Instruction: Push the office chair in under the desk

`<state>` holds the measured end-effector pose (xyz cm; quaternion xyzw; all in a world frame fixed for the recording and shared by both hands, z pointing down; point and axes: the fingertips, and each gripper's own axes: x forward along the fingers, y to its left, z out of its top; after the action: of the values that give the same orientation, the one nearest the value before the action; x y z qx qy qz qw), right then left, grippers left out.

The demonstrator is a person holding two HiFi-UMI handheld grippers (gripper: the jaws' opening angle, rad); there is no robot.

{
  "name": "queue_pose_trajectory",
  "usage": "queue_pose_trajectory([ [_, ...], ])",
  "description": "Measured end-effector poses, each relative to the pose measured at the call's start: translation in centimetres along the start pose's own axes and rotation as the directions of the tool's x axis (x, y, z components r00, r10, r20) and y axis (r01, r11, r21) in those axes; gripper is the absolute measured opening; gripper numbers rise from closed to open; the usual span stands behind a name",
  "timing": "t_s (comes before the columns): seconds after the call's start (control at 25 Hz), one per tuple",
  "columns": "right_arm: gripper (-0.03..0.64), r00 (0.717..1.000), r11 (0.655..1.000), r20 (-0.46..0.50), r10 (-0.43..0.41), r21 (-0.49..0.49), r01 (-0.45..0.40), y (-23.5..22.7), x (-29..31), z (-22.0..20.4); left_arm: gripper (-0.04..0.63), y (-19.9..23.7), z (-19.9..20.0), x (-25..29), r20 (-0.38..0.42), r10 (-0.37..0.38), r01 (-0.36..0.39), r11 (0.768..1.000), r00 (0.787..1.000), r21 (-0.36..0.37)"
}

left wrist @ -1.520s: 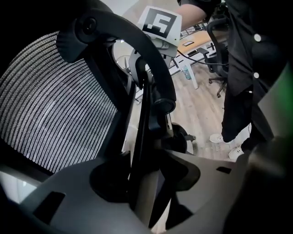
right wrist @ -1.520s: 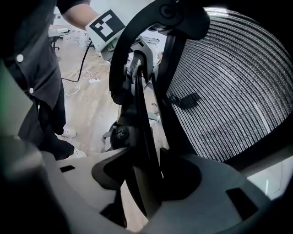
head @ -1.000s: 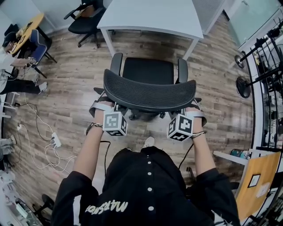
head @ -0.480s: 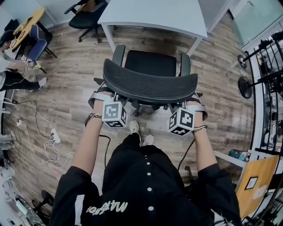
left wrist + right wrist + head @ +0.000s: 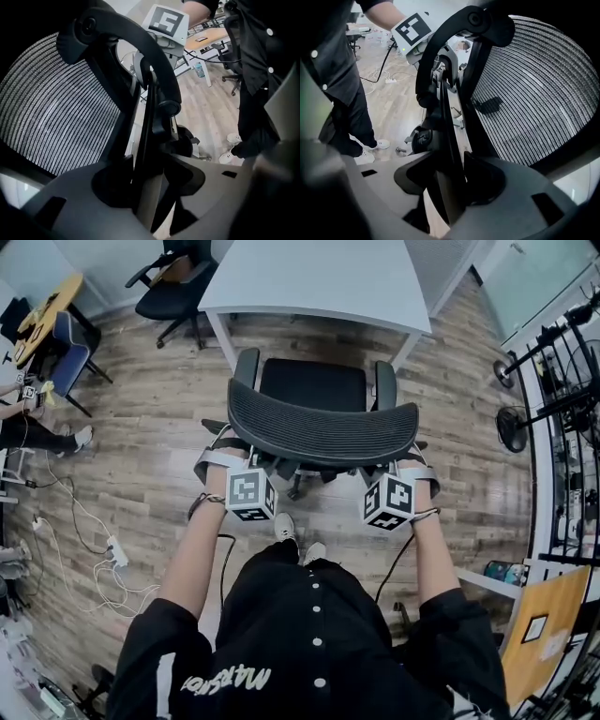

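A black office chair (image 5: 319,432) with a mesh back faces the white desk (image 5: 319,277), its seat front close to the desk's near edge. My left gripper (image 5: 236,465) is at the left end of the backrest and my right gripper (image 5: 401,470) at the right end. In the left gripper view the left gripper (image 5: 150,187) is shut on a dark frame bar beside the mesh (image 5: 56,122). The right gripper view shows the right gripper (image 5: 450,187) shut the same way on the frame bar next to the mesh (image 5: 534,103). The fingertips are hidden under the backrest in the head view.
A second black chair (image 5: 173,287) stands at the desk's far left corner and a blue chair (image 5: 66,343) further left. Cables and a power strip (image 5: 112,549) lie on the wooden floor at left. A fan (image 5: 514,427) and a rack (image 5: 572,381) stand at right.
The chair has rolled forward toward the desk with both grippers still on its backrest. The person has stepped forward behind it.
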<state>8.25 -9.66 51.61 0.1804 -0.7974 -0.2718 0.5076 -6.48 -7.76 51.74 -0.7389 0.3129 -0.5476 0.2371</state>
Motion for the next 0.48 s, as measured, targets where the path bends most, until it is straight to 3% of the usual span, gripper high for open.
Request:
queue_pose_trajectory([
  [0.48,0.209,1.0,1.0,0.008,-0.009,-0.001,0.009,-1.9,2.2,0.7,0.218,2.1,-1.6,1.9,0.004,-0.009,0.009,1.0,1.0,0.011],
])
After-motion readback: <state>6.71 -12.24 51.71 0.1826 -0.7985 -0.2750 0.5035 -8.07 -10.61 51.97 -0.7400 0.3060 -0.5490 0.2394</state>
